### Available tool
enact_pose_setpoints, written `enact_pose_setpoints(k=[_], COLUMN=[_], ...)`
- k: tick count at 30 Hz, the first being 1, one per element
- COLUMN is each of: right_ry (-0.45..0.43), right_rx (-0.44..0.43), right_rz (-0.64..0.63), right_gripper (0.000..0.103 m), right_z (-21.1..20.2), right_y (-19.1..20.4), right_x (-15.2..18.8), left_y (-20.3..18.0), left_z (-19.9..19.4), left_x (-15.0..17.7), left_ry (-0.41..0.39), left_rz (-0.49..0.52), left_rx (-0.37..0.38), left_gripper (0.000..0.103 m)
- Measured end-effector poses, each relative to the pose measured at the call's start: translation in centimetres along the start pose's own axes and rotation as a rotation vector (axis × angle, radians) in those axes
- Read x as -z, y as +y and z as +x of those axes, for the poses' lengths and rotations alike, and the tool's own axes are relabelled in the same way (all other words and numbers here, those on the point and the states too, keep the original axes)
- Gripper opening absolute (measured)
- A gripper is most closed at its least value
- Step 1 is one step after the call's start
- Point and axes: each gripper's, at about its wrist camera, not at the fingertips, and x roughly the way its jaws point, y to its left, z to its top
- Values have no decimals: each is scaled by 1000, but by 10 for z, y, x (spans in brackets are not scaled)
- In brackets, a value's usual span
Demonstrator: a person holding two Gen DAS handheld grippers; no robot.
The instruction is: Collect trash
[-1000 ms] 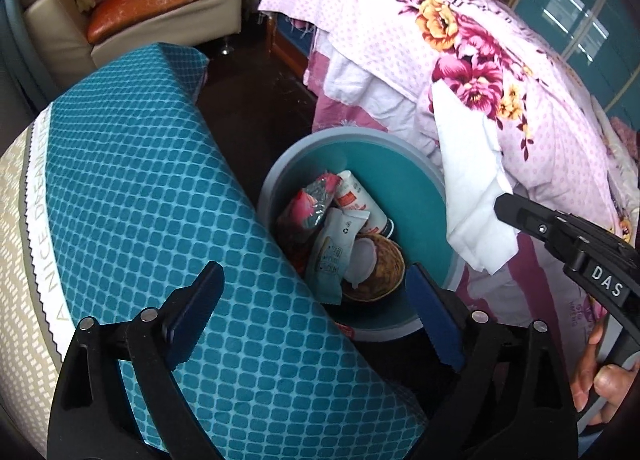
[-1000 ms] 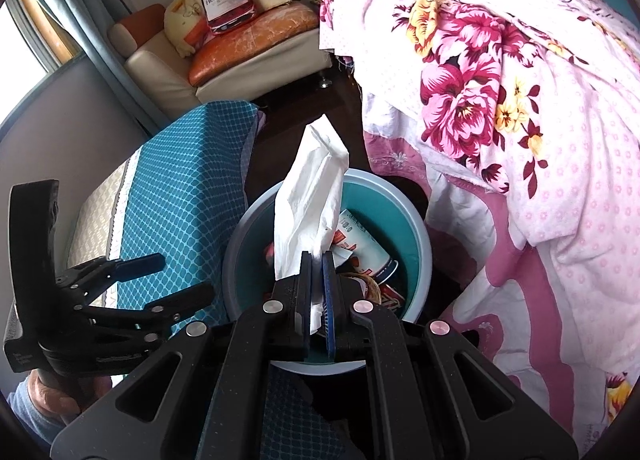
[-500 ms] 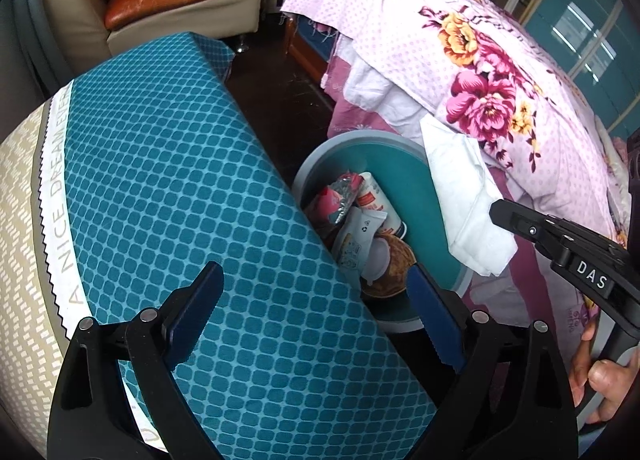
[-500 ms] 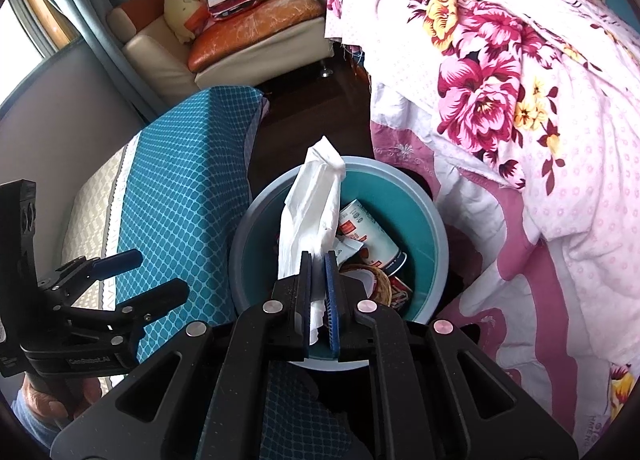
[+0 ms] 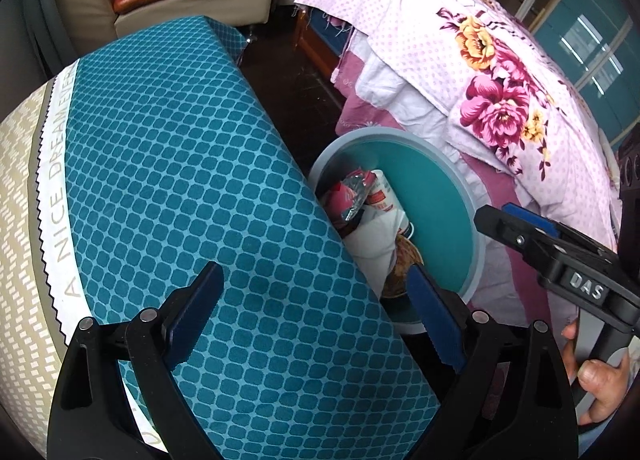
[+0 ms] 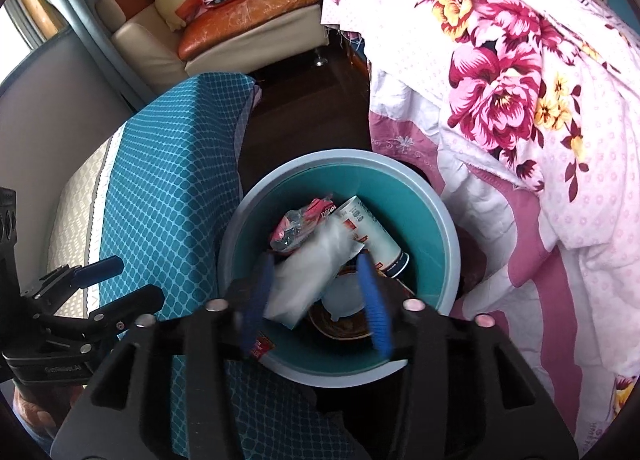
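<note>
A round teal trash bin (image 6: 434, 215) stands on the floor between a teal-covered mattress and a floral bed; it also shows in the left wrist view (image 5: 440, 195). My right gripper (image 6: 316, 292) is open just above the bin, and a white tissue (image 6: 312, 272), blurred, lies loose between its fingers over the trash. In the bin are a red wrapper (image 6: 304, 219), a white can (image 6: 372, 232) and a brown coconut shell (image 6: 340, 320). My left gripper (image 5: 316, 316) is open and empty above the mattress edge, left of the bin.
The teal patterned mattress (image 5: 192, 179) lies left of the bin. A pink floral bedspread (image 6: 520, 99) hangs right of it. A beige sofa with orange cushion (image 6: 248, 11) stands at the back. Dark floor (image 6: 312, 107) runs between.
My right gripper has opened and let go of the white tissue, which has dropped from upright in the jaws into the bin. My left gripper has drifted left over the mattress.
</note>
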Motion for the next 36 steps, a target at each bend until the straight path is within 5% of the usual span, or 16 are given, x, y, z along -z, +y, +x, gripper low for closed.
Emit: enact_pose_setpoints(k=[3,14,26,36], right_ry=[-6,12,-78,-97], right_rx=[-4,-54,44,42], right_rz=[-5,-20,-182,-207], right_gripper=[73,89,96,96], right_z=[-5,-25,-70,-92], right_y=[3,4,47,54], right_x=[4,13,36,56], left_y=[-2,-12,-9,-4], left_z=[0,-27,-68,-96], left_x=[2,17,37,65], left_ry=[3,-32,-93,-123], left_rz=[-2,12,-14,-34], left_rx=[-3,-44,-89,-103], left_gripper=[93,93,99,99])
